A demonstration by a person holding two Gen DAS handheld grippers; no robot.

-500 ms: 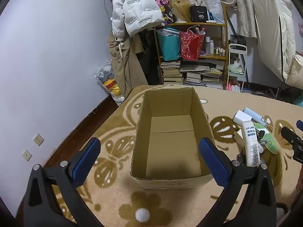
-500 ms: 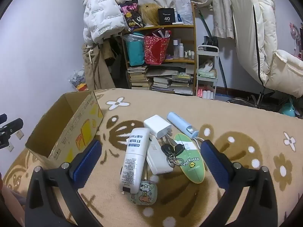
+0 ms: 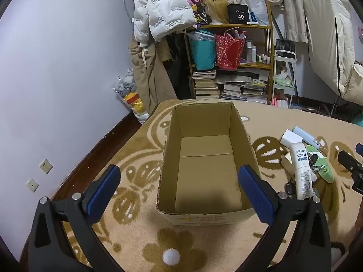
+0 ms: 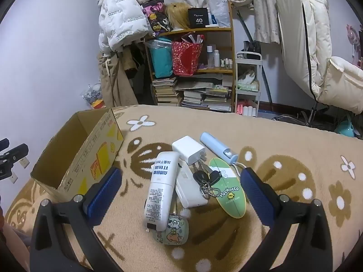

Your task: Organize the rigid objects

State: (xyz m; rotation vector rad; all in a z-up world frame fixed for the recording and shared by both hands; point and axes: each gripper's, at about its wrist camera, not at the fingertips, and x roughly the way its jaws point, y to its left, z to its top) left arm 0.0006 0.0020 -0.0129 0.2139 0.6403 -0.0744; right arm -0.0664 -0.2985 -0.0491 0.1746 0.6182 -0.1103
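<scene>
Two grippers hover above a tan flower-patterned blanket (image 4: 283, 136). The left gripper (image 3: 179, 195), jaws spread wide and holding nothing, frames an open cardboard box (image 3: 206, 165) at the centre of its view. The right gripper (image 4: 181, 195), equally wide and empty, frames a pile at the centre of its view: a white tube (image 4: 161, 188), white charger (image 4: 188, 150), pale blue cylinder (image 4: 217, 147), keys (image 4: 206, 178), green Pochacco case (image 4: 229, 195) and cartoon-printed case (image 4: 173, 232). The box lies at left there.
</scene>
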